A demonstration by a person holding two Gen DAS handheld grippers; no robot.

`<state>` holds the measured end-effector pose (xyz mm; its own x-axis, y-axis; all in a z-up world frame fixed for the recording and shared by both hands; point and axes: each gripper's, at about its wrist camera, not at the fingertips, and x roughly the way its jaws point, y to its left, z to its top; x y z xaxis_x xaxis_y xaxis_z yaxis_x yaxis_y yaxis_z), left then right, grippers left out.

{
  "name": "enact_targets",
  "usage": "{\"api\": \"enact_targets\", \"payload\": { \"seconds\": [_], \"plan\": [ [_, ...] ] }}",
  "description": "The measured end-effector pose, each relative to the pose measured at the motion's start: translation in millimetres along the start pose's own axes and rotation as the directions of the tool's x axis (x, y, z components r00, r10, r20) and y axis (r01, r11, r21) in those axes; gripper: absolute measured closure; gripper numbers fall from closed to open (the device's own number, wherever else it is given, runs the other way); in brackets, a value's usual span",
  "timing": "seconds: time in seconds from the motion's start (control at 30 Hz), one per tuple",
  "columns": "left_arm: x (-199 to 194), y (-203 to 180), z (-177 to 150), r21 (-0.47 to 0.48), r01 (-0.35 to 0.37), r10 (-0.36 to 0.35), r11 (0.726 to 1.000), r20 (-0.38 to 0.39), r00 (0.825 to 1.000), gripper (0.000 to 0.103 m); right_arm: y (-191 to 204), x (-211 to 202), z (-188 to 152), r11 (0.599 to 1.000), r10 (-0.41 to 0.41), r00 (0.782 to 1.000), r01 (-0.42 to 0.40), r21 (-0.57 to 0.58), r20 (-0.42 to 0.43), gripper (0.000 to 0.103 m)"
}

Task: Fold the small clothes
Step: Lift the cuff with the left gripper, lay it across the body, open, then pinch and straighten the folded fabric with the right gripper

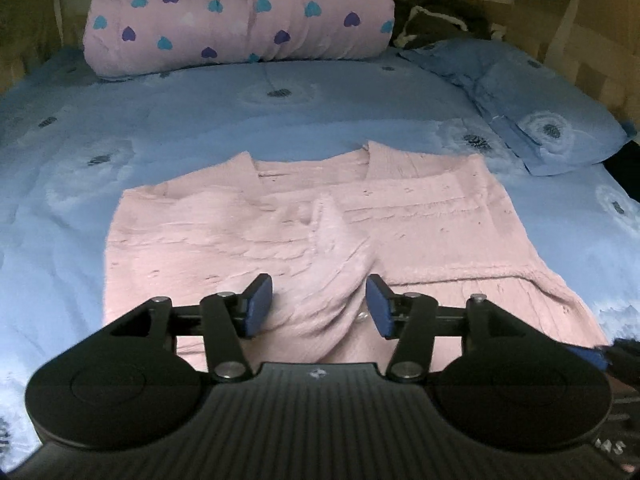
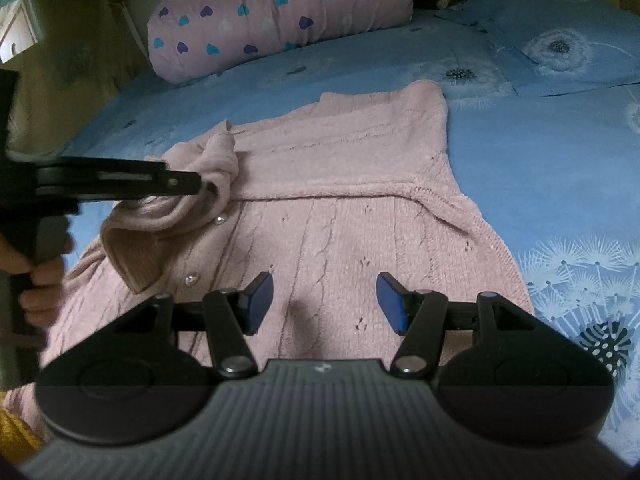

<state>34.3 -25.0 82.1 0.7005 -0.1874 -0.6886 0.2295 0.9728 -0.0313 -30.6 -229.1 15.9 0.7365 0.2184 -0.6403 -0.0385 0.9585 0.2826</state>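
Note:
A pink knitted cardigan (image 1: 320,220) with pearl buttons lies spread flat on the blue flowered bed sheet (image 1: 80,160). My left gripper (image 1: 320,304) stands open low over its middle, and a raised ridge of knit runs between the blue pads without being pinched. In the right wrist view the cardigan (image 2: 340,184) has one sleeve (image 2: 160,216) folded in across its front. The left gripper (image 2: 196,182) reaches in from the left at that sleeve's bunched end, held by a hand (image 2: 44,280). My right gripper (image 2: 325,300) is open above the cardigan's lower front, with nothing between its pads.
A rolled pink quilt with hearts (image 1: 240,16) lies across the far end of the bed. A blue pillow (image 1: 540,112) sits at the far right, with a dark bundle (image 1: 436,20) behind it. Yellow fabric (image 2: 16,436) shows at the near left edge.

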Motion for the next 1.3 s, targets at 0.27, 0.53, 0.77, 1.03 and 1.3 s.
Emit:
{"api": "enact_targets", "payload": {
  "seconds": [0.27,0.53,0.77,1.03,1.3],
  "plan": [
    [-27.6,48.6,-7.5,-0.104,-0.069,0.069,0.992,-0.005,0.998,0.043,5.8,2.4,-4.2,0.999,-0.023,1.000,0.023,-0.023,0.011,0.044],
    [-41.1,92.9,-11.1,-0.083,-0.175,0.173,0.981,-0.031,0.984,0.043,32.0,-2.6,7.3,0.997,0.022,0.999,-0.018,-0.078,0.047,0.044],
    [-31.7,111.2,-6.6,-0.104,-0.181,0.177,0.978,-0.041,0.983,0.043,94.0,-6.2,25.2,0.969,0.111,0.992,-0.094,-0.227,0.063,0.044],
    [-0.7,132.3,-24.4,-0.158,-0.208,0.198,0.965,-0.081,0.977,0.043,159.8,17.6,36.4,0.903,0.167,0.985,-0.139,-0.406,0.035,0.044],
    [2.2,144.1,-29.3,-0.199,-0.168,0.149,0.965,-0.106,0.983,0.042,179.4,64.8,33.3,0.874,0.121,0.993,-0.114,-0.472,-0.016,0.044]
  ]
}}
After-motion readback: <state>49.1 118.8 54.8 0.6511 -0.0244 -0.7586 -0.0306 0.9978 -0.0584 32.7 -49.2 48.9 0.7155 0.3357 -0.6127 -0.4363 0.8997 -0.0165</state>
